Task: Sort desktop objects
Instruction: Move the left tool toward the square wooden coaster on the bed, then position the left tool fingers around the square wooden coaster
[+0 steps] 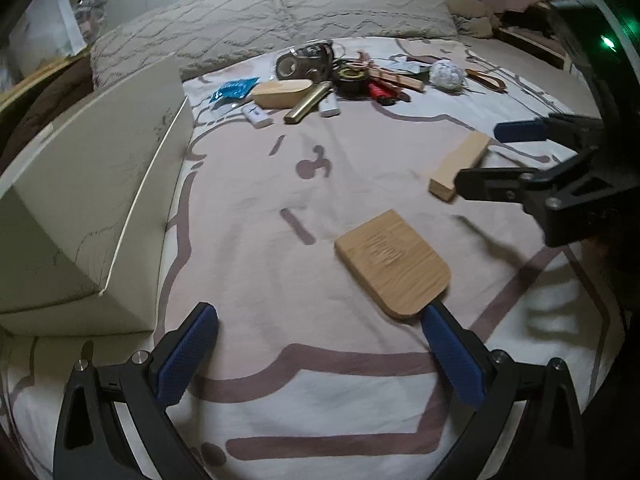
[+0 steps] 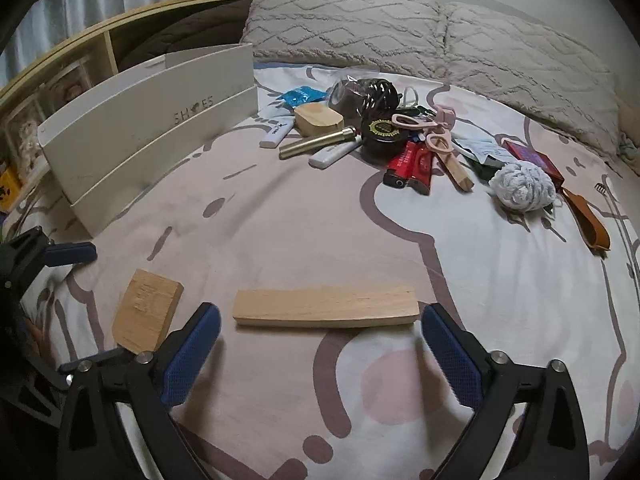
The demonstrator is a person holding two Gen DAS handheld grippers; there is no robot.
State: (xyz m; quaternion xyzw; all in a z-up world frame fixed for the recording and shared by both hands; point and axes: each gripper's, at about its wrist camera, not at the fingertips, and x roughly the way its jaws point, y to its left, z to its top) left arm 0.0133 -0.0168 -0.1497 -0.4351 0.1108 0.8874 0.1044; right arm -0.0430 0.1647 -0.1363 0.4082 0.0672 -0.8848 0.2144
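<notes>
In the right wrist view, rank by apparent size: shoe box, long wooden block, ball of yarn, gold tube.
1. shoe box
2. long wooden block, though nearness to the camera enlarges it
3. ball of yarn and gold tube: too alike to rank

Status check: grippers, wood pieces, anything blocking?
Left gripper open, empty. Right gripper open, empty. Wood strip and wooden tag loose on bedsheet. Nothing blocking.

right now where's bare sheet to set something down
Free: the stretch between the box, the pile and the long block. Also right of that block, below the yarn. Crowded: the pile by the pillows.
</notes>
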